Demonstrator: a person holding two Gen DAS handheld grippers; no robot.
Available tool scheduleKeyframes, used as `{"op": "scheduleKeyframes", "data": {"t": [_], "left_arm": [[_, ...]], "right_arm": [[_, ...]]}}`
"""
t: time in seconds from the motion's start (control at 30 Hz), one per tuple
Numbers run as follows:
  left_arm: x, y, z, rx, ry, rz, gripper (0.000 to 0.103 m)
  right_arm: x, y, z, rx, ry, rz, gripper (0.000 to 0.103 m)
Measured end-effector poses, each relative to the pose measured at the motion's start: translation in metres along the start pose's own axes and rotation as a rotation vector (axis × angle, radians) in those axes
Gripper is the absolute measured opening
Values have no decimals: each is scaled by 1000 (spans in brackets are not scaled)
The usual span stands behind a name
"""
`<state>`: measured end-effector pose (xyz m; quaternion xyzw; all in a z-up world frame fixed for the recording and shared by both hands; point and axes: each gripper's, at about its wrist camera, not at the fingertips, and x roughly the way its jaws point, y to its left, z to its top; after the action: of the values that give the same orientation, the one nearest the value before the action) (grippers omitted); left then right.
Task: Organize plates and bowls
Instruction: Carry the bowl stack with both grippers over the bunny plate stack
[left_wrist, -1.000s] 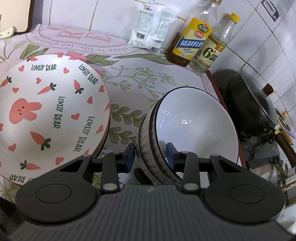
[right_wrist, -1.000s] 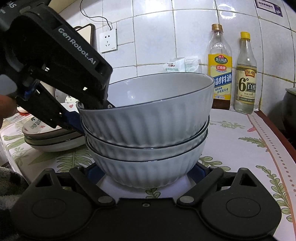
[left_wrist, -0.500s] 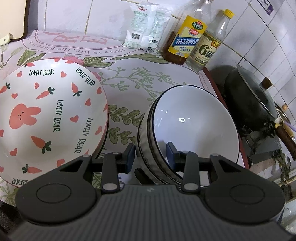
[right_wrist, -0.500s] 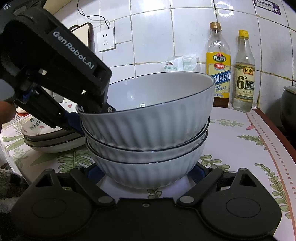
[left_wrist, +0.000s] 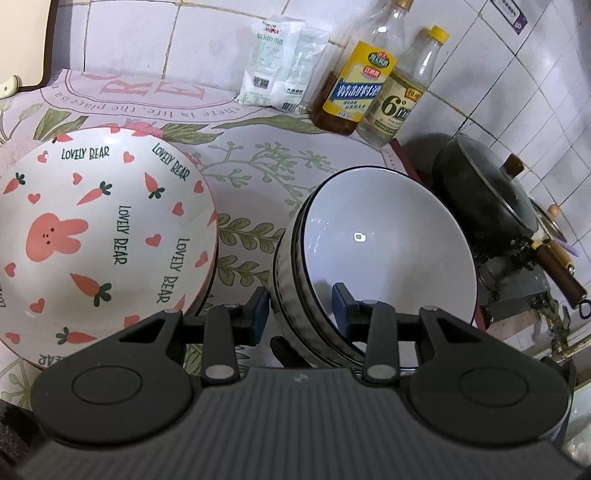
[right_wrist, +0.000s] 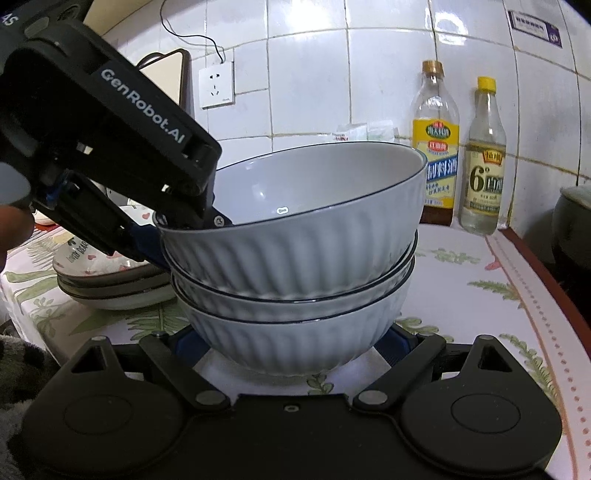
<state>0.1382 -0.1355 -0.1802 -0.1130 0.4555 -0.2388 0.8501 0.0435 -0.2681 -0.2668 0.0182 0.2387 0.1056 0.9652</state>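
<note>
Bowls (left_wrist: 388, 243) stacked, top rim between left gripper (left_wrist: 301, 308) jaws.

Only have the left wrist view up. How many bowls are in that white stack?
Observer: Three ribbed white bowls. The top bowl sits tilted, raised on the side where the left gripper clamps its rim.
Operator: Right gripper?
Observer: The right gripper is low, with a finger on either side of the bottom bowl. I can't tell if they touch.
Operator: Carrot plate alone?
Observer: No, the Lovely Bear plate tops a stack of plates.
</note>
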Motion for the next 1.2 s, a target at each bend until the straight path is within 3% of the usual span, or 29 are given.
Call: {"op": "scheduleKeyframes", "data": {"t": [0.4, 0.8, 1.2], "left_arm": [[-51, 20, 18, -12, -57, -12, 36], [-99, 61, 48, 10, -91, 76, 36], [-93, 118, 49, -95, -88, 107, 36]], "right_arm": [[-8, 30, 38, -79, -46, 36, 95], [17, 79, 82, -85, -79, 123, 95], [63, 114, 92, -103, 27, 171, 95]]}}
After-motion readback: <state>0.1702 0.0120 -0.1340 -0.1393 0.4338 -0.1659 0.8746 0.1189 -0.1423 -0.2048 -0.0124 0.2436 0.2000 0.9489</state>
